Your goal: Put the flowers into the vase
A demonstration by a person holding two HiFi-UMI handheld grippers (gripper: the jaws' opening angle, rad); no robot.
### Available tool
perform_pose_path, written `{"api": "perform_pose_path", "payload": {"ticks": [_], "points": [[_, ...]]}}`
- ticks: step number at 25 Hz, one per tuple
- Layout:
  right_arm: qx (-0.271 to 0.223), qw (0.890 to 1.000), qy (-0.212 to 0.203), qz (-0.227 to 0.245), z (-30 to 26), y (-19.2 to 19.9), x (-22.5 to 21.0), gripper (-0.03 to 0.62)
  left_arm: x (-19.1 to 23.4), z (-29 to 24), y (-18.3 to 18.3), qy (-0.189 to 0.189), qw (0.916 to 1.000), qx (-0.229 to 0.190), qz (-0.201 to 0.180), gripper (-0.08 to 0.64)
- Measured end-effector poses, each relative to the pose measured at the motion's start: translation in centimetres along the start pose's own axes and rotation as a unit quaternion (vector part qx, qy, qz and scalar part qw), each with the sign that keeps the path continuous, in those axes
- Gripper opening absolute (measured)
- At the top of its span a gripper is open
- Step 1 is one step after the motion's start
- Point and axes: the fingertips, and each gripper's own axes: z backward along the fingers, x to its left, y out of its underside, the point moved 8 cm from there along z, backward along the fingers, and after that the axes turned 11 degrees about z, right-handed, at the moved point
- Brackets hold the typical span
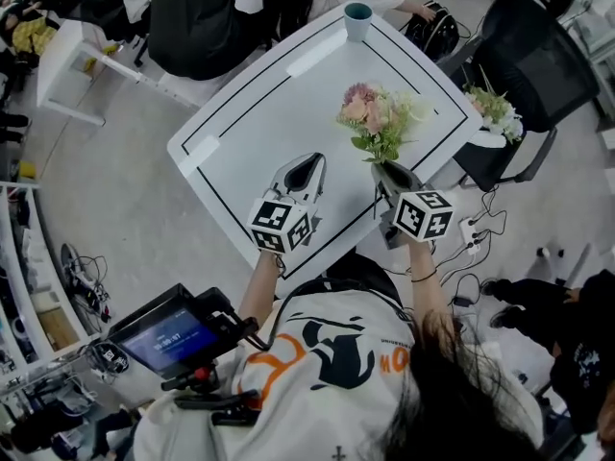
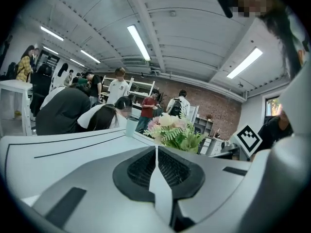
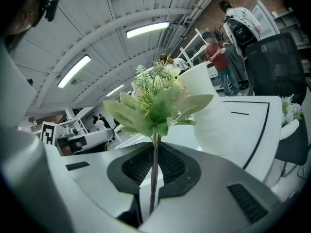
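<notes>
A bunch of pink and cream flowers (image 1: 373, 115) with green leaves stands above the near right part of the white table (image 1: 269, 104). My right gripper (image 1: 389, 174) is shut on its thin stem (image 3: 153, 169), and the leaves (image 3: 155, 106) fan out just above the jaws. A blurred white shape (image 3: 216, 115) sits beside them; I cannot tell what it is. A small teal vase (image 1: 357, 19) stands at the table's far corner, also in the left gripper view (image 2: 131, 126). My left gripper (image 1: 307, 164) hovers left of the flowers, shut and empty (image 2: 156, 152).
A black chair (image 1: 543, 60) at the table's right holds another bunch of flowers (image 1: 496, 111). People (image 1: 211, 8) sit at the far side. A monitor rig (image 1: 173, 334) hangs at lower left. Cables and a power strip (image 1: 471, 230) lie on the floor to the right.
</notes>
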Motion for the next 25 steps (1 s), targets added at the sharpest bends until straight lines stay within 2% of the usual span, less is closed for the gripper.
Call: {"api": "perform_pose_path", "payload": {"ticks": [3,7,12,19,25], "points": [[0.004,1.000,-0.019,0.018,2.7,0.1,-0.4,0.037,-1.0,-1.9,-0.5,0.012,0.9998,-0.006,-0.016,0.011],[-0.007,0.998,-0.055,0.034,5.2,-0.2,-0.2,0.037,-1.7,-3.2,-0.8,0.008,0.9991,-0.006,-0.042,0.011],[-0.009,0.997,-0.064,0.049,7.0,-0.3,-0.2,0.037,-0.9,-4.0,-1.3,0.003,0.9994,-0.018,-0.031,0.034],[-0.022,0.998,-0.042,0.039,9.9,0.0,-1.7,0.037,-2.5,-7.2,-2.0,0.039,0.9979,-0.013,-0.050,0.071],[-0.047,0.998,-0.006,0.035,12.2,-1.0,-3.3,0.037,-5.1,-11.4,-1.6,0.103,0.9920,0.022,-0.070,0.121]]}}
